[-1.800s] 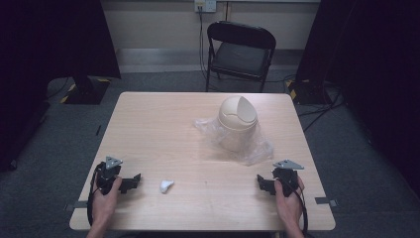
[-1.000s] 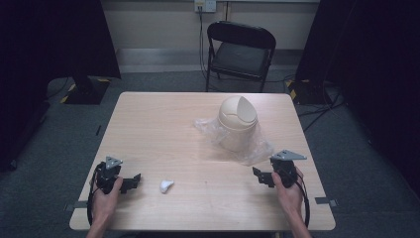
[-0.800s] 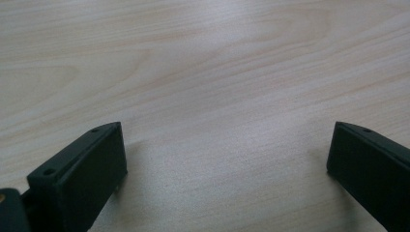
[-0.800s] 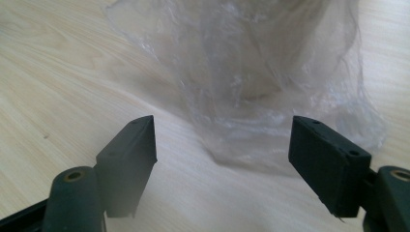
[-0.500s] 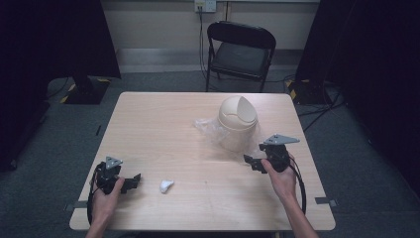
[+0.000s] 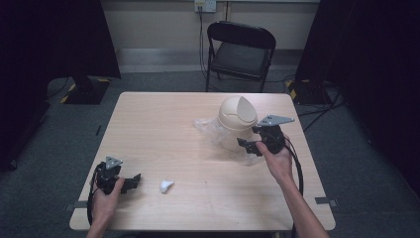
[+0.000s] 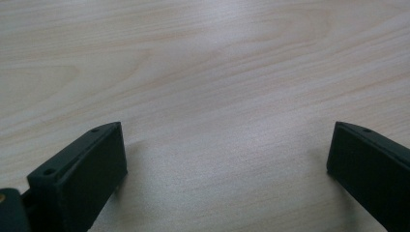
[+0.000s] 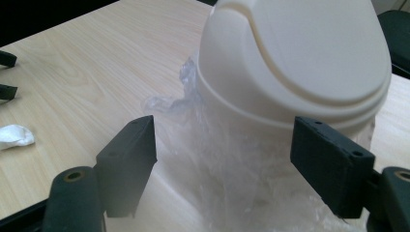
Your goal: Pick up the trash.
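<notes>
A cream swing-lid bin [image 6: 237, 115] stands upright on the wooden table [image 6: 163, 124], with its clear plastic liner [image 6: 212, 130] bunched around its base. My right gripper [image 6: 247, 147] is open just in front of the bin's right side, over the liner. In the right gripper view the bin [image 8: 300, 63] and the liner [image 8: 232, 183] fill the space ahead of that gripper [image 8: 232, 145], with both jaws apart from the bin. A crumpled white tissue [image 6: 166, 185] lies near the front. To its left, my left gripper [image 6: 132, 182] rests open on the table, and nothing sits between its jaws [image 7: 227, 145].
A black folding chair [image 6: 241, 47] stands behind the table's far edge. A dark stand base [image 6: 86, 89] sits on the floor at the left, and cables [image 6: 322, 106] run across the floor at the right. The tissue [image 8: 14, 135] appears far left in the right gripper view.
My right gripper has moved away from the front right of the table, forward and left, up to the bin and its liner. The left gripper and the tissue have stayed put.
</notes>
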